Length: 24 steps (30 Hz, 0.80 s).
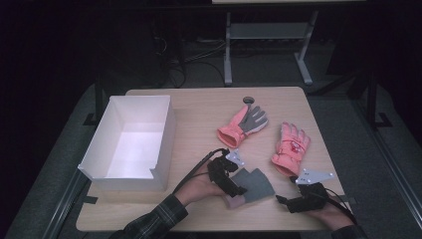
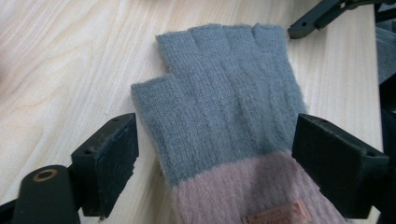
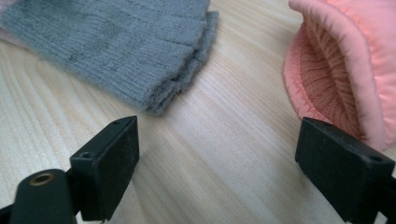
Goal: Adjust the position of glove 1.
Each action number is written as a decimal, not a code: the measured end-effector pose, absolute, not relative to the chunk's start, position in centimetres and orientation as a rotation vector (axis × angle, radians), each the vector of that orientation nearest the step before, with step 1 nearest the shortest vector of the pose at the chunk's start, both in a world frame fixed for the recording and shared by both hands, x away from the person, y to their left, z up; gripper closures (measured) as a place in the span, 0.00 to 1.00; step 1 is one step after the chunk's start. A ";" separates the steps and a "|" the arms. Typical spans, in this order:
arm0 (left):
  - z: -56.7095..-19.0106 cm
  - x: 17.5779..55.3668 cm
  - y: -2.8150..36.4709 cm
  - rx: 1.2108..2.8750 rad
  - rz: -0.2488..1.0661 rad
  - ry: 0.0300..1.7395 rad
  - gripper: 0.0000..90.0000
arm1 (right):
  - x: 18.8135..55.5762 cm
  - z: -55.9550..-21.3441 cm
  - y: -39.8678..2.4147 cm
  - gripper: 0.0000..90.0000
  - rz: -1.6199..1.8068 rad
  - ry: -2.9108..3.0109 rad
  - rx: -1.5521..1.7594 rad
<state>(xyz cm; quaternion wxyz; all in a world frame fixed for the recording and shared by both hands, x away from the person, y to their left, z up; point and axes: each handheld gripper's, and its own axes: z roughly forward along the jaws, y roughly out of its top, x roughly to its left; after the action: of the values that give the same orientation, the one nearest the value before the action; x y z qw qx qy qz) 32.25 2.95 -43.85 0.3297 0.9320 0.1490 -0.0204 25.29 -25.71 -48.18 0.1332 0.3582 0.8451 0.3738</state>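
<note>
Left tongs let go of the grey glove on the table

In the high view, the grey fingerless glove (image 1: 254, 184) lay flat near the bottom middle of the frame, on the wooden table (image 1: 199, 107). The left tongs (image 1: 238, 190) sat over its pink cuff. In the left tongs' own view the jaws stood wide open on each side of the cuff, not pressing it, so the glove rested on its own. The right tongs (image 1: 279, 199) waited at the bottom right, open and holding nothing, beside the cuff of 1 pink ski glove (image 1: 291, 148). Another pink glove (image 1: 243, 126) lay palm up near the middle. The white box (image 1: 130, 142) sat open at the left, likely ready for the gloves.
</note>
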 end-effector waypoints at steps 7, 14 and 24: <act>-45.0 32.3 2.4 2.444 -0.092 0.417 0.16 | 25.3 -48.2 -25.7 0.15 1.084 2.452 1.039; -46.1 32.7 2.5 2.425 -0.129 0.442 0.15 | 25.3 -48.2 -25.7 0.15 1.084 2.451 1.039; -45.7 32.3 2.2 2.451 -0.167 0.368 0.46 | 25.3 -48.2 -25.7 0.15 1.082 2.449 1.037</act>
<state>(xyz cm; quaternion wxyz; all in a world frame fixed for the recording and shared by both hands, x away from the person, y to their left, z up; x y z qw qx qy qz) 32.35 2.22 -45.71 0.3229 0.9338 0.1403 -0.0636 25.27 -25.68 -48.19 0.1350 0.3579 0.8452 0.3734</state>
